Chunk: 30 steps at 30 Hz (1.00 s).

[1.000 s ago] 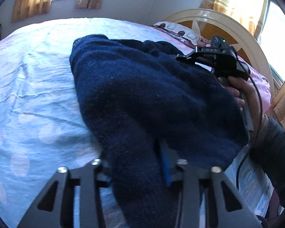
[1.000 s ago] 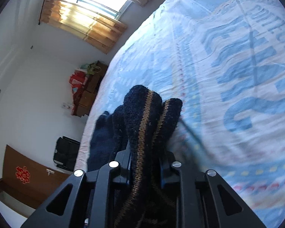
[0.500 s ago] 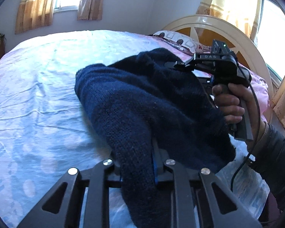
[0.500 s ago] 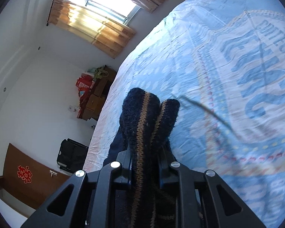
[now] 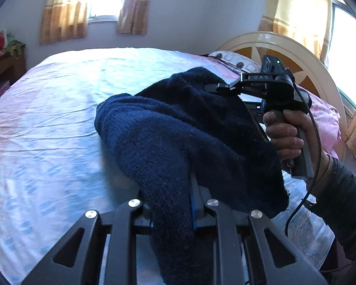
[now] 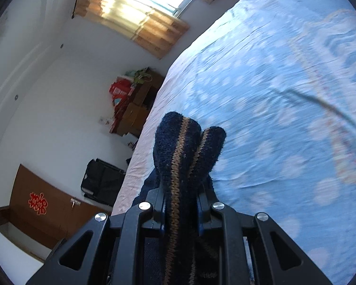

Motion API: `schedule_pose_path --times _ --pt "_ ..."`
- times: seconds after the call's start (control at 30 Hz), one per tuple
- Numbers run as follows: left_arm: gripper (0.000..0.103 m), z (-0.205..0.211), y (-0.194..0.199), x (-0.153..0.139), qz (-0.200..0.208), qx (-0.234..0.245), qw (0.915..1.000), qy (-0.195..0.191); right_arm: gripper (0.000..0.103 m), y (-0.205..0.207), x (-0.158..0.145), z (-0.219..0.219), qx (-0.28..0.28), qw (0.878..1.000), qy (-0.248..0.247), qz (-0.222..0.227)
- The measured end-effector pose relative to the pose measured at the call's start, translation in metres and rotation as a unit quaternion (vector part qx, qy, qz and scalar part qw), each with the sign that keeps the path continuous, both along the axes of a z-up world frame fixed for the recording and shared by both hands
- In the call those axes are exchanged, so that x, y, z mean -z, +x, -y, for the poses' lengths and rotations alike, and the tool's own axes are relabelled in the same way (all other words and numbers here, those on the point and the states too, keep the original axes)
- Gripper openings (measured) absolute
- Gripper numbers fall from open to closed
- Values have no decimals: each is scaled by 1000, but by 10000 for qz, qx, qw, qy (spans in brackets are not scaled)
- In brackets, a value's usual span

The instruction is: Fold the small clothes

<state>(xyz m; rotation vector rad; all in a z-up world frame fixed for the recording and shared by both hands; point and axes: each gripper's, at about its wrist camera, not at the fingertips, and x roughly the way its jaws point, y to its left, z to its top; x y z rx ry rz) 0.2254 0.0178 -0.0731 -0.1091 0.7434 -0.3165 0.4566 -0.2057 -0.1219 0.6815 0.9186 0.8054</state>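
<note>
- L gripper [image 5: 172, 210]: jaws closed on a fold of the navy knit sweater [image 5: 178, 137]; cloth bulges up betw. the two fingers and hangs down past them at the bottom of the L wrist view.
- R gripper [image 6: 181, 210]: jaws clamped on another edge of the same sweater, a bunched piece w/ tan stripes [image 6: 178, 166] running lengthwise; two rounded lobes of knit stick out beyond the fingertips.
- In the L wrist view the R gripper [image 5: 219, 86] shows at upper right, its tips buried in the far edge of the sweater; the person's right hand [image 5: 286, 135] wraps the handle, dark sleeve behind it, black cable looping down from the unit.
- Sweater is held up betw. both grippers, draped in a hump above the bed [image 5: 47, 123]; its lower left part seems to touch the sheet, can't tell for sure.
- Bed sheet is light blue w/ pale dots and a pinkish edge, lightly wrinkled.
- Cream and wood headboard [image 5: 303, 54] w/ pink bedding at far right.
- Curtained window [image 6: 140, 21] on the far wall; red items on a wooden cabinet [image 6: 133, 109] beside the bed; black bag [image 6: 102, 181] on the floor.
</note>
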Motion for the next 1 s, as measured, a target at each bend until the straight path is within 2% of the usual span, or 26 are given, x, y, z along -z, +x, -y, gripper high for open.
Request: schedule_pose_path --times 0.53,1.0 --pt "21 -55 -35 -14 189 -777 9967 121 18 -20 -16 -136 -835 9962 -136 185" --pt "21 -96 -78 -6 251 -1219 9917 308 18 -40 -15 -220 -1397 9898 -182 203"
